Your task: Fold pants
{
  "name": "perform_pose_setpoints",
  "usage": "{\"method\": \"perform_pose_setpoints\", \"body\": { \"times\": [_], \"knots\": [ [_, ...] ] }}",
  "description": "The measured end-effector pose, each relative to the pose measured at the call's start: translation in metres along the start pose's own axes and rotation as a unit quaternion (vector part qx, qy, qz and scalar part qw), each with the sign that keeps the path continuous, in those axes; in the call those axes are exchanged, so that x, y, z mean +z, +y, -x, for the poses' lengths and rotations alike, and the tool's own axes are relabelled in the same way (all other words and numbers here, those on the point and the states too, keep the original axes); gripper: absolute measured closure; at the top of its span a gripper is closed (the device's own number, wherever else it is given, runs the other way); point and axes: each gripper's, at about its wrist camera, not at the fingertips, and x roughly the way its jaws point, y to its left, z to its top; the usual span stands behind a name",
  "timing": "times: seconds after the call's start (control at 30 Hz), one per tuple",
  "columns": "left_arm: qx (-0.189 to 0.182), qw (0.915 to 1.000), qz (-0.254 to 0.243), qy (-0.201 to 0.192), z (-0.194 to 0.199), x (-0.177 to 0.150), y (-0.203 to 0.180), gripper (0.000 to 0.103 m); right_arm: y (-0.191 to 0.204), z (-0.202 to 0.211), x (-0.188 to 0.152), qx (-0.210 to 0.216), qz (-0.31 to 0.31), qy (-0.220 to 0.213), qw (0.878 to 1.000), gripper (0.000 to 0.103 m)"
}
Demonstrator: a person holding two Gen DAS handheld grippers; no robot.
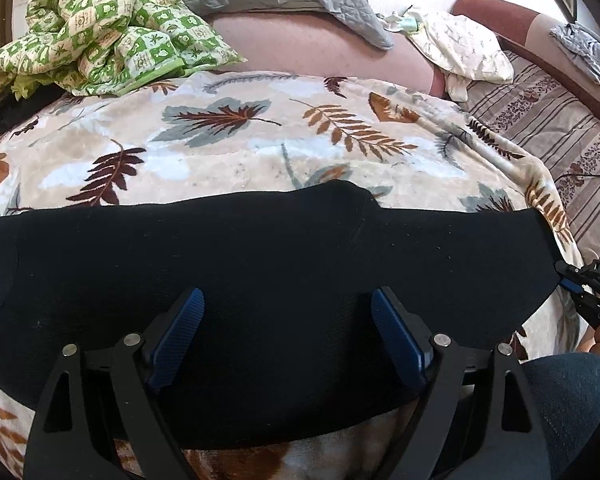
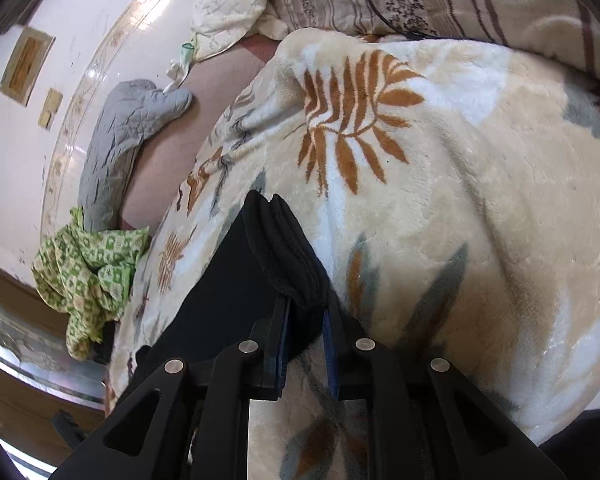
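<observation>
In the left view, the black pants (image 1: 260, 280) lie flat across the leaf blanket (image 1: 220, 140) on the bed. They already look folded into a long band. The left gripper (image 1: 288, 336) hangs over the near edge of the pants. Its blue fingers (image 1: 178, 336) are spread wide and hold nothing. Far to the right, the right gripper (image 1: 572, 280) sits at the end of the pants.

In the right view, the right gripper (image 2: 306, 344) pinches the thick, layered end of the pants (image 2: 288, 256). Its fingers (image 2: 281, 344) are closed on the cloth.

The next fold likely brings this end over to the other end. To do it well, the left gripper should grab the near corner on the same end, taking all the layers. Then both should lift together, keep the edge tight and straight, and lay it down so the ends line up. The soft blanket could drag the cloth, so lift it clear first.
</observation>
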Motion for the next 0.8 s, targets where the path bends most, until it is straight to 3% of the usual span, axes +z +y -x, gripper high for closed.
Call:
{"method": "perform_pose_setpoints", "body": {
  "times": [0.57,0.7,0.8],
  "knots": [
    [-0.001,1.0000,0.001,0.001,0.000,0.000,0.000,0.015,0.002,0.000,0.000,-0.002,0.009,0.011,1.000,0.088],
    [-0.008,0.9999,0.009,-0.010,0.003,0.000,0.002,0.015,0.025,0.007,-0.004,-0.028,0.073,-0.012,0.997,0.094],
    [-0.008,0.9979,0.033,-0.054,0.020,-0.001,0.011,0.015,0.060,0.023,-0.010,0.009,0.140,-0.045,0.989,0.095]
  ]
}}
